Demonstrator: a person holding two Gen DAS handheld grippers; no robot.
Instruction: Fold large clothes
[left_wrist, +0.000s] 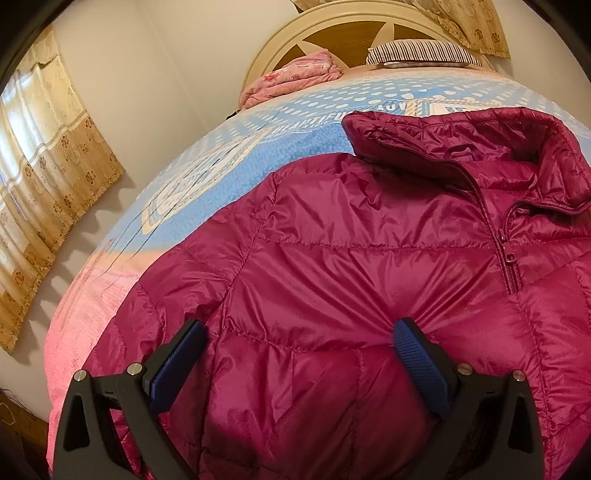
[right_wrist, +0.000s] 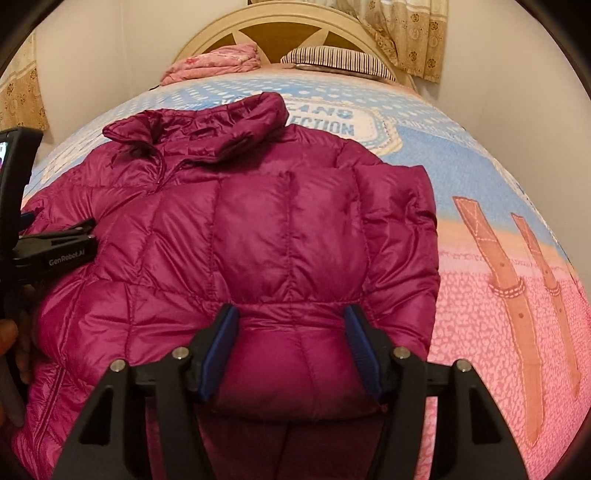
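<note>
A magenta quilted puffer jacket (left_wrist: 351, 277) lies front up on the bed, collar (left_wrist: 461, 147) toward the headboard and zipper (left_wrist: 509, 258) partly undone. My left gripper (left_wrist: 299, 326) is open wide just over the jacket's left side, blue pads clear of the fabric. It also shows at the left edge of the right wrist view as the left gripper (right_wrist: 55, 251), with a hand behind it. On the jacket (right_wrist: 240, 221), a padded section is folded across the front. My right gripper (right_wrist: 291, 312) is opening; that section's lower end bulges between its jaws, not pinched.
The bed cover (right_wrist: 498, 258) is blue toward the head and pink toward the foot. A folded pink blanket (right_wrist: 214, 62) and a striped pillow (right_wrist: 332, 59) lie by the cream headboard (right_wrist: 280, 22). Patterned curtains (left_wrist: 48, 184) hang on the wall beside the bed.
</note>
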